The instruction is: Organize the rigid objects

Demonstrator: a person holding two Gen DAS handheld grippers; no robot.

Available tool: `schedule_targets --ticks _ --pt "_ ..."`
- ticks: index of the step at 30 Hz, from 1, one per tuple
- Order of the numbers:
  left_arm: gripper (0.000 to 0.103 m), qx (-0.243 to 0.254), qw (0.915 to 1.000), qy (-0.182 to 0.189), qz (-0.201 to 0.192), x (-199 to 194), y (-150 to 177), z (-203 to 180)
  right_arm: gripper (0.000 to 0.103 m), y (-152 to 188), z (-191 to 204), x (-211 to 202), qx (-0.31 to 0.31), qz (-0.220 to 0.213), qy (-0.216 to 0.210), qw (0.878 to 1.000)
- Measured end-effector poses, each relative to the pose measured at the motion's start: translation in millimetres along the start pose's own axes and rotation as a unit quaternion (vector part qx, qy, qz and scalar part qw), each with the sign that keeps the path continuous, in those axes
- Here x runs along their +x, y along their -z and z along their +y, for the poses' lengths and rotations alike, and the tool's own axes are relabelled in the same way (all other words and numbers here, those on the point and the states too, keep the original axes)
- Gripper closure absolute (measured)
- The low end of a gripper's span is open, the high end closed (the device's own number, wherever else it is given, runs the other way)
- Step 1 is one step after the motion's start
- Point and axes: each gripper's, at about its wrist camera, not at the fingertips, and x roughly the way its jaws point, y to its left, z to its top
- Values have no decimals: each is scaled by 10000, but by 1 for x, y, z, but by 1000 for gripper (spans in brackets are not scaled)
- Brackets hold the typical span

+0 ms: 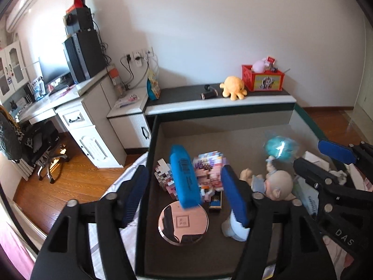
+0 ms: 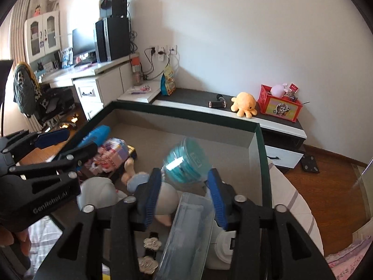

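A blurred blue stapler-like block (image 1: pixel 185 177) hangs between the fingers of my left gripper (image 1: pixel 186 186), touching neither pad, above a round mirrored tin (image 1: pixel 183 224) in the dark-rimmed box (image 1: pixel 152 140). The left gripper is open. A pixel-brick figure (image 1: pixel 207 170), a bald doll (image 1: pixel 277 184) and a black case (image 1: pixel 215 201) lie in the box. My right gripper (image 2: pixel 184 192) is open; a blurred teal round container (image 2: pixel 186 164) is between and just ahead of its fingertips, over the doll (image 2: pixel 165 196). A clear plastic case (image 2: pixel 186 233) lies below it.
A low cabinet behind the box holds a yellow octopus plush (image 1: pixel 233 87), a red crate (image 1: pixel 263 78) and a dark cylinder (image 1: pixel 208 92). A white desk with a computer (image 1: pixel 84 56) and an office chair (image 1: pixel 44 140) stand at left. Striped bedding (image 2: pixel 291 200) lies beside the box.
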Motion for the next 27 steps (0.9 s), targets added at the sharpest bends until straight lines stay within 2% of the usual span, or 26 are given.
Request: schedule_targets --ticks 3,6,9,13,19,27 --pt "16 -17 9994 -97 -325 -35 4 3 44 1 8 -26 -18 -222 -77 9997" --pt "10 -22 9977 -235 -631 -76 13 8 22 6 15 -63 82 -510 -116 9986" --pt "1 -130 9947 -367 -952 -121 26 16 21 16 27 -101 158 -816 -126 9965" --pt "0 -220 9891 -424 -1391 -182 50 25 19 34 46 -157 212 -1169 -169 9928" --pt "0 -540 9812 -444 -1797 -259 91 44 15 70 76 -227 238 -1526 -87 9880" --pt "0 -812 9739 -363 -2087 -332 135 53 13 111 102 -296 236 -1908 23 9813"
